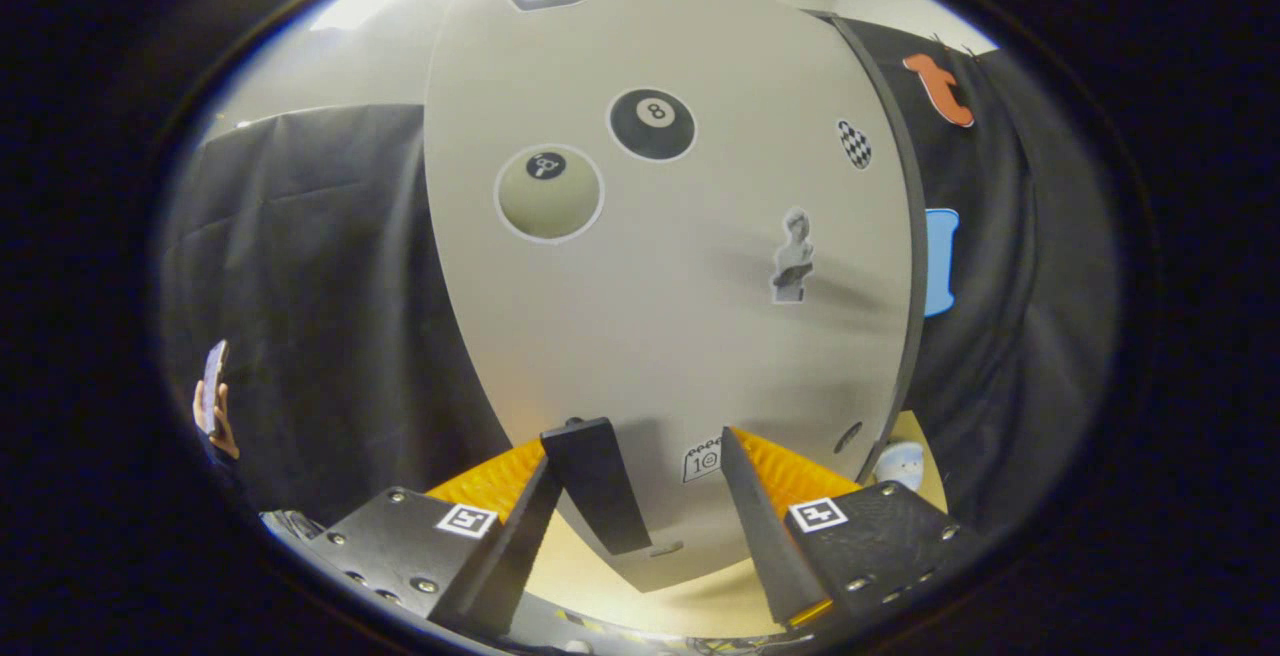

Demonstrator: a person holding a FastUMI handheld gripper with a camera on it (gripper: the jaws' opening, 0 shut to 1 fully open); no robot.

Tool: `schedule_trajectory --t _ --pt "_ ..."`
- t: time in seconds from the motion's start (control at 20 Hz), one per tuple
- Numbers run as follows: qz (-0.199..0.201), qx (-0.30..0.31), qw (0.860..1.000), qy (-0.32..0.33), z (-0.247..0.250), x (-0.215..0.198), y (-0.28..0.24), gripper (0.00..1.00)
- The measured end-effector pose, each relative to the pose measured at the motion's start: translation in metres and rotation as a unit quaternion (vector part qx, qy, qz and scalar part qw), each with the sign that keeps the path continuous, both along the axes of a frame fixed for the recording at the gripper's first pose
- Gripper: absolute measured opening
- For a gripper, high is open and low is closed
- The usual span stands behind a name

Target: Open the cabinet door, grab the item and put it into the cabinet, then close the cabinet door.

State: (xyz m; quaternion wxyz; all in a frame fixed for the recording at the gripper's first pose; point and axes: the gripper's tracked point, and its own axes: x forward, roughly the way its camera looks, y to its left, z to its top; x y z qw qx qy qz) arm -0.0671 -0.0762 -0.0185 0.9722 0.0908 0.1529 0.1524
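Tongs [655, 496] stand open, straddling the black bar handle [598, 486] of the sticker-covered pale grey cabinet door [680, 336], gripping nothing, seemingly positioned to work it.

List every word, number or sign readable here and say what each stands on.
"8": on the black billiard-ball sticker on the cabinet door.
"10" (probable, small): on the calendar-like sticker low on the door, between the jaws.
Pale ball sticker: its dark spot holds a mark too small to read.
Square coded markers on the gripper: patterns, no text. Its jaws stand open.
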Motion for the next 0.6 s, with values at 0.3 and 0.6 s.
schedule_trajectory --t 0.3,0.6 --pt "-0.007 -0.014 1.000 -0.022 0.0006 0.0028 0.0002 0.97" --pt "-0.013 -0.013 0.999 -0.032 0.0011 0.0034 0.0036 0.99"
